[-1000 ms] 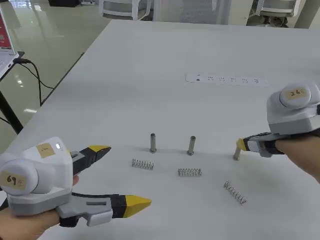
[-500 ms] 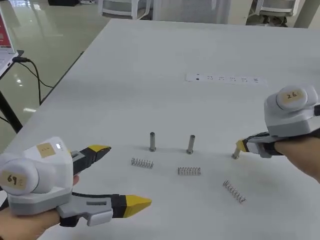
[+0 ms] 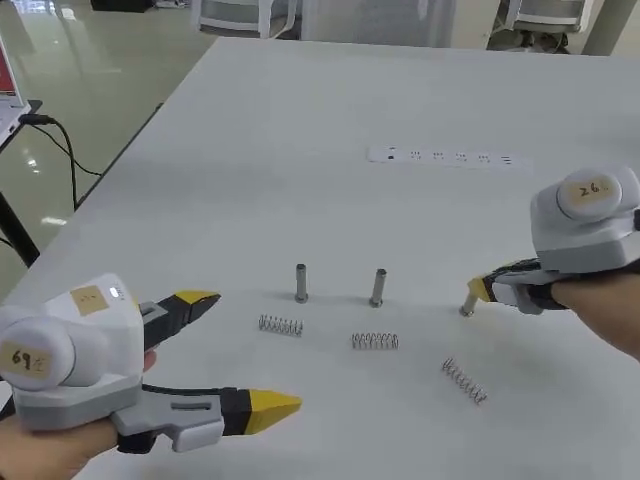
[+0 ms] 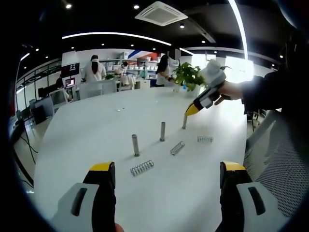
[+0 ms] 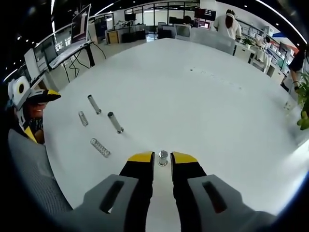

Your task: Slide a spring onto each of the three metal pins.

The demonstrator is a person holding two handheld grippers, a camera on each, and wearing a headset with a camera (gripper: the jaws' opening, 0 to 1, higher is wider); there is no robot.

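Grey-white left gripper (image 3: 250,350), yellow-tipped black jaws

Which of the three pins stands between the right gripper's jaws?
The rightmost pin in the head view: the right gripper straddles it, while the left pin and middle pin stand clear.

Your right gripper (image 5: 163,160), jaws narrowly parted about one pin (image 5: 163,154); to their left: second pin (image 5: 115,122), third pin (image 5: 93,104), near spring (image 5: 100,147), far spring (image 5: 82,118).

Open table (image 3: 400,100) beyond upright pins (image 3: 301,283)
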